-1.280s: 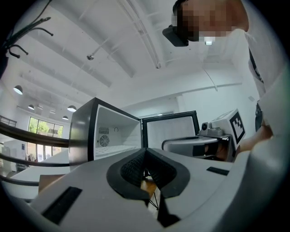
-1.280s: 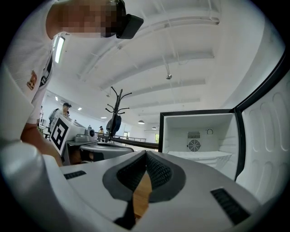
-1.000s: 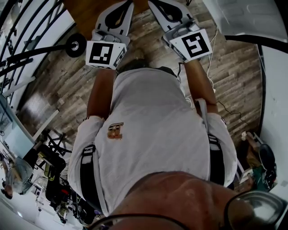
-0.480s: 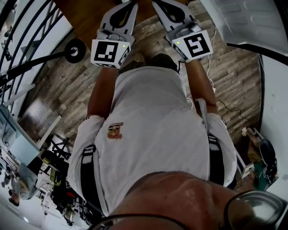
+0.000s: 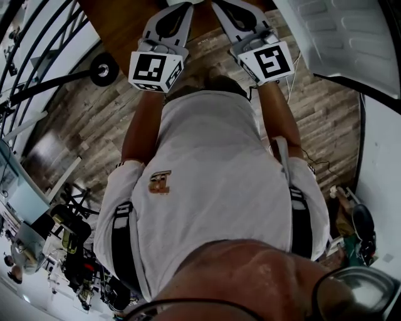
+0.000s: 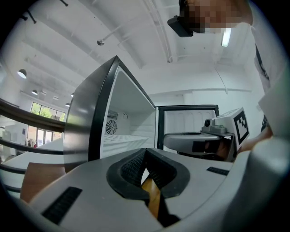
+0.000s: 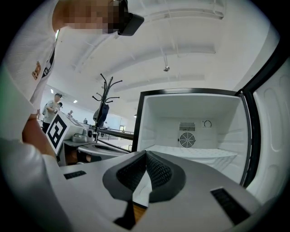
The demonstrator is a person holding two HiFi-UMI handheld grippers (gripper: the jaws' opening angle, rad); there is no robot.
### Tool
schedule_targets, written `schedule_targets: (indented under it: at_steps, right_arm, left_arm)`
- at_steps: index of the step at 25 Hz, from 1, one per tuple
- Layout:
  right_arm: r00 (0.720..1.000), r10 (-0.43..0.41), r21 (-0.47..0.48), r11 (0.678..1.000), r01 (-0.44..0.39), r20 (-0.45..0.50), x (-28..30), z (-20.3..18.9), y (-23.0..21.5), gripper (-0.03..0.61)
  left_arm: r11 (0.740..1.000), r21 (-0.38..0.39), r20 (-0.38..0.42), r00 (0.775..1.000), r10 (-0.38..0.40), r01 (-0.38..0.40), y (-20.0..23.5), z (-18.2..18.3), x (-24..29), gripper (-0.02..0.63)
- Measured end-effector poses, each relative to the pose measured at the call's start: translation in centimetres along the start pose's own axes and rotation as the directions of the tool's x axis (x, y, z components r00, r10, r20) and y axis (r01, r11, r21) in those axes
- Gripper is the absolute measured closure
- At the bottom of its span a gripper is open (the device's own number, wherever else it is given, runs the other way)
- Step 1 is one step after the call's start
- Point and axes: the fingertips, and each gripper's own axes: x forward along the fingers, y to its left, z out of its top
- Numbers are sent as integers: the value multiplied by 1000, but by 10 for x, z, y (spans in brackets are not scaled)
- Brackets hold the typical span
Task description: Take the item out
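A small fridge (image 7: 195,131) stands open in front of me, with a white inside, a round fan (image 7: 187,140) on the back wall and a wire shelf (image 7: 199,154). No item shows in the part I can see. Its door (image 6: 190,121) is swung open to the right. My left gripper (image 6: 146,152) is shut with nothing between its pads. My right gripper (image 7: 146,153) is also shut and holds nothing. In the head view, the left gripper (image 5: 177,7) and the right gripper (image 5: 220,6) are side by side at the top edge, ahead of the person's chest.
The white fridge door (image 5: 344,37) fills the upper right of the head view. A brown wooden surface (image 5: 125,19) lies under the grippers, above plank flooring. A black railing (image 5: 37,56) and a round black wheel (image 5: 103,68) are at the left. A coat rack (image 7: 106,97) stands left of the fridge.
Both grippers have stayed shut and side by side, edging slightly towards the top of the head view. More of the white fridge door shows at upper right.
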Motion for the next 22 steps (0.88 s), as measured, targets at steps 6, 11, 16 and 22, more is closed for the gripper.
schedule_targets:
  at_steps: [6, 11, 16, 22]
  right_arm:
    - [999, 43, 0, 999, -43, -7, 4, -10, -28, 545]
    - [998, 68, 7, 998, -68, 1, 11, -24, -47, 545]
    - [996, 86, 7, 996, -86, -1, 17, -29, -59, 545]
    - [996, 91, 11, 996, -91, -8, 18, -30, -76, 546]
  left_arm:
    - [997, -57, -22, 998, 50, -52, 5, -12, 30, 595]
    - [992, -100, -47, 996, 77, -81, 6, -30, 50, 595]
    - [949, -277, -68, 989, 134, -147, 18, -48, 61, 595]
    - [828, -518, -105, 977, 187, -214, 29, -76, 72, 594]
